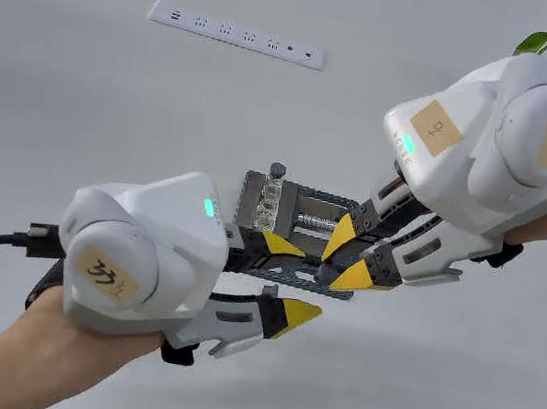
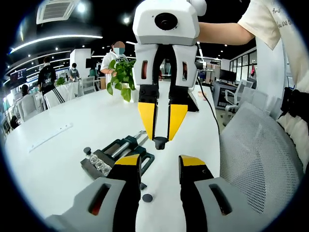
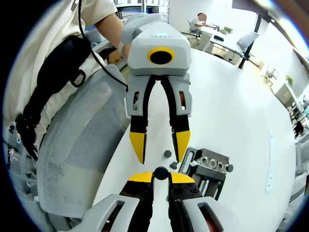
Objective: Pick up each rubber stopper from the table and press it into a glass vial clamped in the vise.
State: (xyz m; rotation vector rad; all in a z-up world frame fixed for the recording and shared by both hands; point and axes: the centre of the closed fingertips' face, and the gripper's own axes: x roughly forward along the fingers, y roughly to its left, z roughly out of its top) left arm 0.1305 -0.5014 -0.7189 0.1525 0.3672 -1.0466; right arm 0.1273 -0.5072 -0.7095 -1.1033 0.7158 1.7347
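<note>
vise (image 1: pixel 311 201): holds vials (image 1: pixel 268 205) | right hand-held gripper (image 1: pixel 329 272): at vise, jaws seemingly together

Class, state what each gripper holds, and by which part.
Right gripper pinches a small dark rubber stopper by its sides; left gripper holds nothing.

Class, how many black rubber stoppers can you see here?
3: one stopper pinched in the right tongs; one loose on the table; one by the vise. More may be hidden.

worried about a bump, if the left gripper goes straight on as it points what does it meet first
Most likely the right gripper, facing it head-on with tongs shut on a rubber stopper. Depth is unclear, but nothing else seems to lie between; the vise sits lower.
</note>
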